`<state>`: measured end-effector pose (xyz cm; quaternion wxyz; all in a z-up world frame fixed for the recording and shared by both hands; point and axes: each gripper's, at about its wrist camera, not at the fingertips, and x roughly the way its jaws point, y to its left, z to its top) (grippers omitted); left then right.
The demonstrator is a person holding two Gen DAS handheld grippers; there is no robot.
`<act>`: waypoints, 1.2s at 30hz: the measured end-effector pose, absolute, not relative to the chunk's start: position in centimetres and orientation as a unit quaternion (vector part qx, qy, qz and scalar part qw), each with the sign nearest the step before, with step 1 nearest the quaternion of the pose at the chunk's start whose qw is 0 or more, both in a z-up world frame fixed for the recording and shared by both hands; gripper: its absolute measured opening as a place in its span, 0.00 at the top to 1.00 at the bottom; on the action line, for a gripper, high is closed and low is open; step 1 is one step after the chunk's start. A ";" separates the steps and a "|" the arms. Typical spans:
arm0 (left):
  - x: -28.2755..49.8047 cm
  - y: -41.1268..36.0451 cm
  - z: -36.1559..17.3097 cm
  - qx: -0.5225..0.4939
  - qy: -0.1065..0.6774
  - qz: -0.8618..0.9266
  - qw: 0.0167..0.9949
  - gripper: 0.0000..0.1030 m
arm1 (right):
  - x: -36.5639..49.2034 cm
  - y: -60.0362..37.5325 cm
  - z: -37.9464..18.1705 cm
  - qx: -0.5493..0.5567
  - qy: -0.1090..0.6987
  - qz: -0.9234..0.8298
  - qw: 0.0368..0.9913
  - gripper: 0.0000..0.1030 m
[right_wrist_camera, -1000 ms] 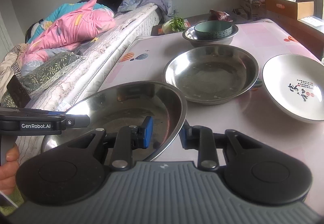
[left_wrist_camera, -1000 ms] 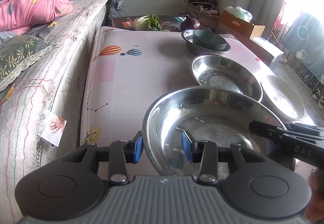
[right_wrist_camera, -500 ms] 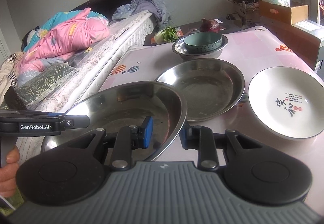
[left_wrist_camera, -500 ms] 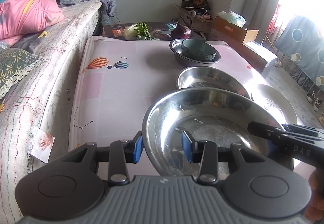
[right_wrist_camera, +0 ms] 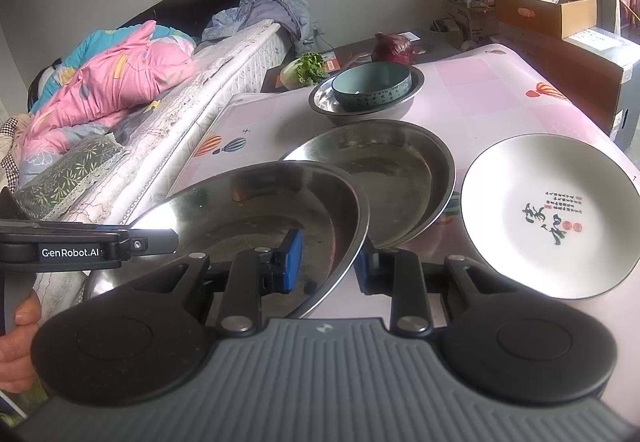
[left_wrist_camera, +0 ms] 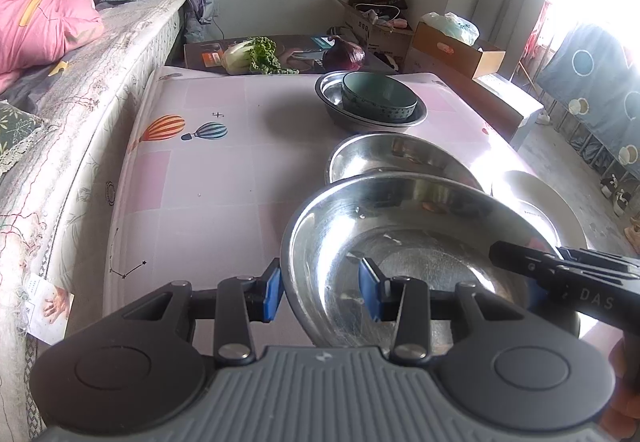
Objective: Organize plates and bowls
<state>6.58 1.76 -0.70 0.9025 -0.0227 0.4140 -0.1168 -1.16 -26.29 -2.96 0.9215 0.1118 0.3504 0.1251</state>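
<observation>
I hold a wide steel dish [left_wrist_camera: 420, 242] [right_wrist_camera: 248, 218] in both grippers, a little above the pink table [left_wrist_camera: 200, 202]. My left gripper [left_wrist_camera: 320, 292] is shut on its left rim, one blue pad outside and one inside. On the right rim my right gripper [right_wrist_camera: 330, 266] is shut the same way. The dish's far edge overlaps a second steel dish [left_wrist_camera: 392, 158] [right_wrist_camera: 384, 166] that lies on the table. To the right of that lies a white plate [right_wrist_camera: 548, 218] with black writing. Farther back a teal bowl [left_wrist_camera: 378, 94] [right_wrist_camera: 372, 86] sits inside a steel bowl [right_wrist_camera: 400, 102].
A bed [left_wrist_camera: 80, 82] with a pink quilt runs along the table's left side. Leafy greens [left_wrist_camera: 256, 56] and a red cabbage [left_wrist_camera: 346, 54] lie on a low stand behind the table. Cardboard boxes [right_wrist_camera: 548, 10] stand at the back right. The table's left half is bare cloth.
Both grippers have carried the steel dish forward over the table. It now covers more of the second steel dish, and the bowls at the back look closer.
</observation>
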 end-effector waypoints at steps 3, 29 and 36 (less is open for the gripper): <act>7.5 1.3 -1.1 -0.023 0.419 -0.121 0.900 0.60 | -0.5 -26.8 -3.3 0.114 0.355 0.119 0.920 0.74; 15.5 -3.7 -4.4 -0.003 0.457 -0.146 0.877 0.60 | 7.2 -31.1 -6.8 0.142 0.395 0.078 0.904 0.73; 16.4 -3.7 -4.6 0.002 0.457 -0.140 0.879 0.58 | 8.7 -31.9 -7.1 0.153 0.394 0.075 0.903 0.70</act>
